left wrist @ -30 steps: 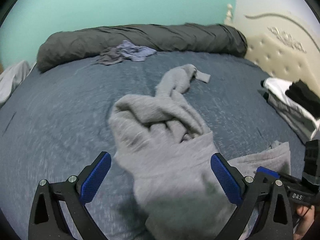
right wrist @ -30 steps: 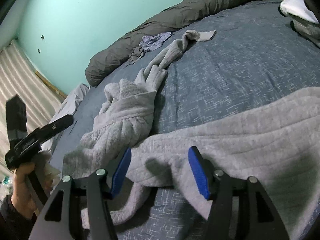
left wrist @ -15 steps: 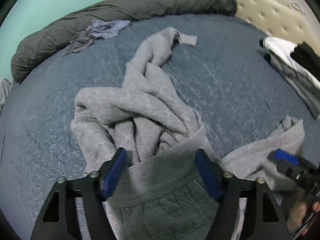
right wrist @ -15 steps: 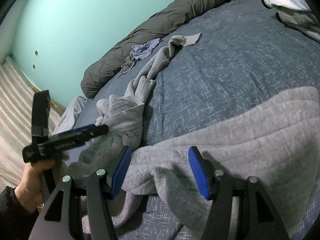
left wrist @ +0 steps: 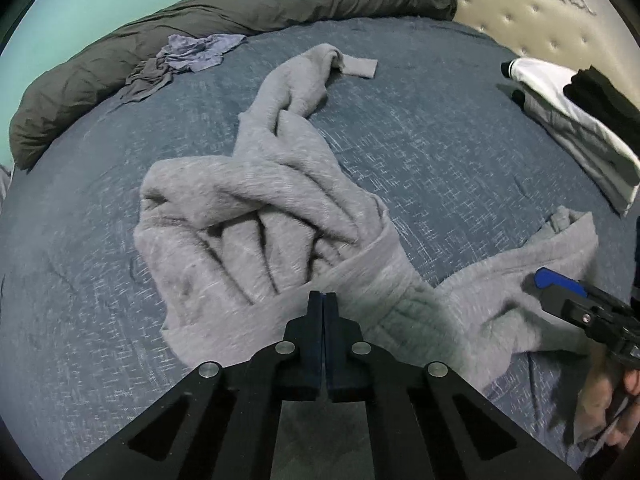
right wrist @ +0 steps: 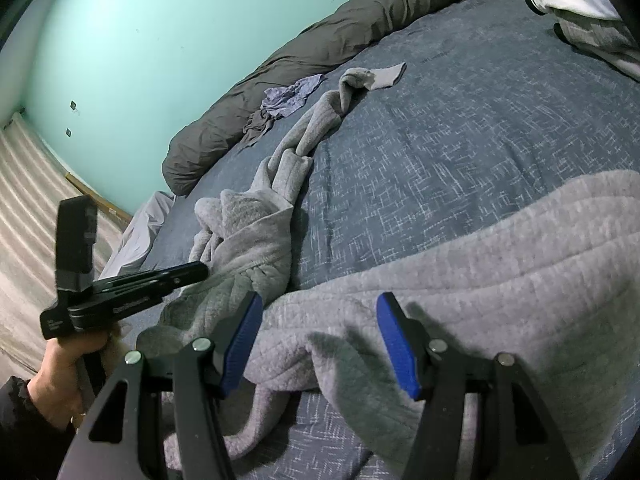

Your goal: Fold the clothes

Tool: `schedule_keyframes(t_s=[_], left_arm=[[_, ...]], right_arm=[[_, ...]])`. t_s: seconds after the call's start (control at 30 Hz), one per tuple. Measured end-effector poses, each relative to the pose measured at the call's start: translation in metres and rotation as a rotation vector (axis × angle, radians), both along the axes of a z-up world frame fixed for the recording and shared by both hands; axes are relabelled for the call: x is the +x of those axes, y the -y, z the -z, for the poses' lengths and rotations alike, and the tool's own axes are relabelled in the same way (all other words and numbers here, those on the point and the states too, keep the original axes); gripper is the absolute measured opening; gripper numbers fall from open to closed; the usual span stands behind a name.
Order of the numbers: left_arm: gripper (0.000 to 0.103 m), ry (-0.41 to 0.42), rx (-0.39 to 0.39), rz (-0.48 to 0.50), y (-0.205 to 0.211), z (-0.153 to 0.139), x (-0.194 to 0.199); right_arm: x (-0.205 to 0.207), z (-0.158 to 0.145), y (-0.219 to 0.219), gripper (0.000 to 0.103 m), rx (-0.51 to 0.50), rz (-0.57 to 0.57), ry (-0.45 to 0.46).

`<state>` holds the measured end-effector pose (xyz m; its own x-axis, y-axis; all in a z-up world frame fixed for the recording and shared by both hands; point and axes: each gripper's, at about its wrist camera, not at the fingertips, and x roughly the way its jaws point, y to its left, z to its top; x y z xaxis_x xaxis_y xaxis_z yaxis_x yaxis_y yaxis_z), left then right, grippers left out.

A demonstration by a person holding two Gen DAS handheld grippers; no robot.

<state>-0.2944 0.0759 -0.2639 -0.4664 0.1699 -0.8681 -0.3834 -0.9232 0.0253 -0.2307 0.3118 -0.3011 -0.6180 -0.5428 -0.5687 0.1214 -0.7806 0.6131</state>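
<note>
Grey robe point(left wrist: 280, 216): crumpled mid-bed on blue quilt point(left wrist: 460, 152), sleeve trailing toward far bolster point(left wrist: 240, 12), quilted hem spread near the right gripper. Left gripper point(left wrist: 324, 300): pads pressed together at the robe's band edge; whether any cloth is caught between them, cannot tell. Right gripper point(right wrist: 320, 340): spread wide, blue pads either side of a raised fold of the robe, hovering just over it. Left hand point(right wrist: 72, 368): on the left gripper's handle. Purple-grey garment point(left wrist: 188, 56): bunched against the bolster. Folded pile point(left wrist: 576, 120), white, grey and black: at the quilt's right edge, near the tufted headboard point(left wrist: 536, 4). Teal wall point(right wrist: 160, 40) behind.
</note>
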Motion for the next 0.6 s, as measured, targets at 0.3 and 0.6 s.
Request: schedule_keyframes(t_s=[0.3,0.6], left_arm=[[0.068,0.009,0.008,-0.014,-0.005,-0.003,-0.008],[0.074,0.044,-0.052,0.038,-0.037,0.018,-0.025]], right_arm=[[0.000,-0.001,0.004,0.060,-0.002,0.001,0.000],[-0.003,0.003,0.001,0.060,0.002,0.008,0.013]])
